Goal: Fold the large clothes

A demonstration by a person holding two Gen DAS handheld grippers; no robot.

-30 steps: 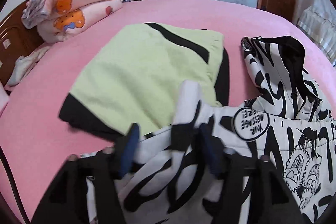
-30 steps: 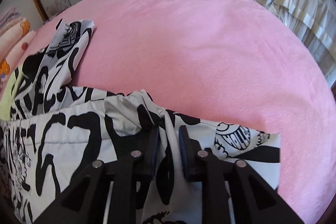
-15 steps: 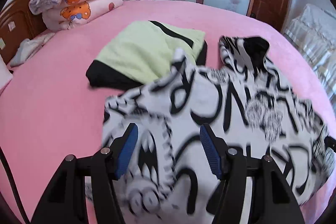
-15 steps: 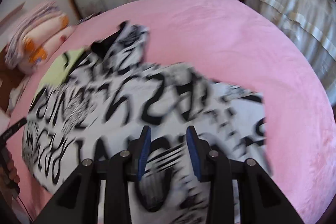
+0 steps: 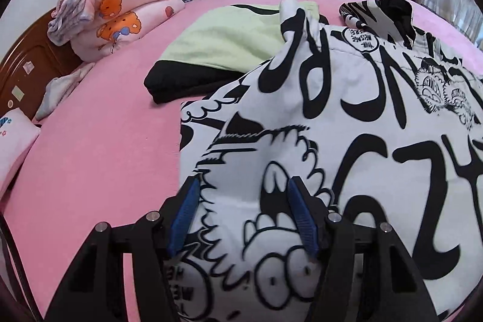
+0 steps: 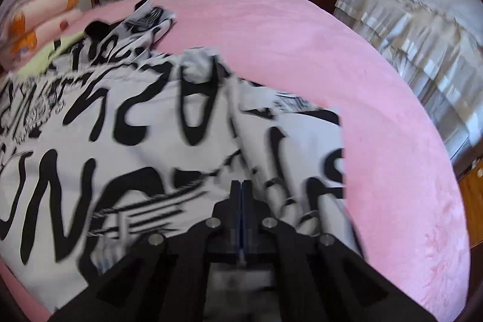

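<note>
Pink bed (image 6: 347,74); printed garment (image 5: 347,141) near right edge.

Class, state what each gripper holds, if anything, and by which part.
Left gripper: open above the black-and-white printed garment, holding nothing. Right gripper: fingers together, seemingly empty.

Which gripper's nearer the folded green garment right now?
Left. The left gripper sits over the printed hoodie near the green garment; the right gripper is further along the hoodie.
</note>
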